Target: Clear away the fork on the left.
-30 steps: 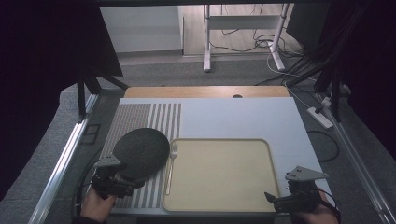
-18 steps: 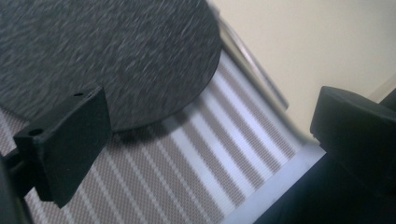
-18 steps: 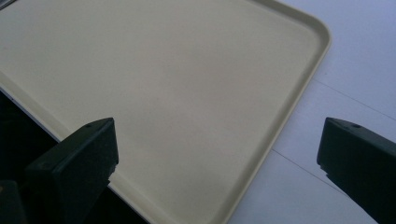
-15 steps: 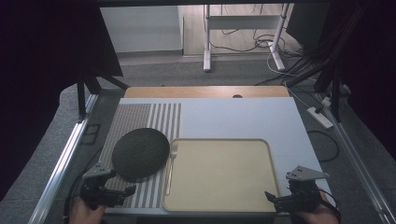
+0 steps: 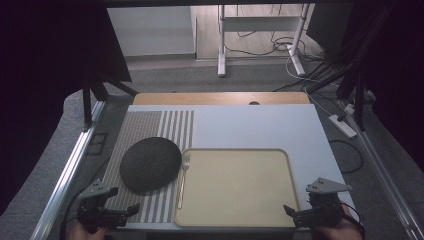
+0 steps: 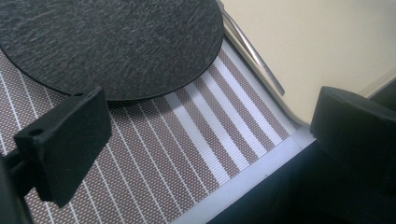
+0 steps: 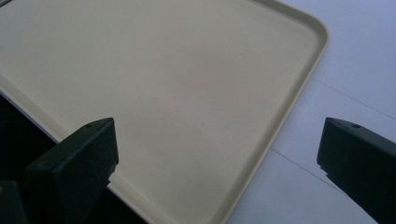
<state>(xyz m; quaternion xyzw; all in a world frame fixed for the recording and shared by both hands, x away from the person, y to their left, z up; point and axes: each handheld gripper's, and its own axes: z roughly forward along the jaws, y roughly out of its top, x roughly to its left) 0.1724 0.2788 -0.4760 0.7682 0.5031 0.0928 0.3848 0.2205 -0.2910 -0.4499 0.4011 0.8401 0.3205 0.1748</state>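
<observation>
The dark slate plate [image 5: 150, 164] is lying flat on the striped placemat [image 5: 150, 125], its rim touching the fork [image 5: 183, 175] beside the beige tray [image 5: 235, 210]. It is likely heavy, stiff and chippable; pinching its near rim suits. Both tongs, left [image 5: 111, 212] and right [image 5: 300, 216], are gaping wide, holding nothing.

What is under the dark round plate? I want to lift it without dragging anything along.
The dark round plate lies flat on the striped placemat, whose stripes show all around its near edge. The fork lies beside it, apart. Whatever sits beneath the plate's middle is covered.
</observation>
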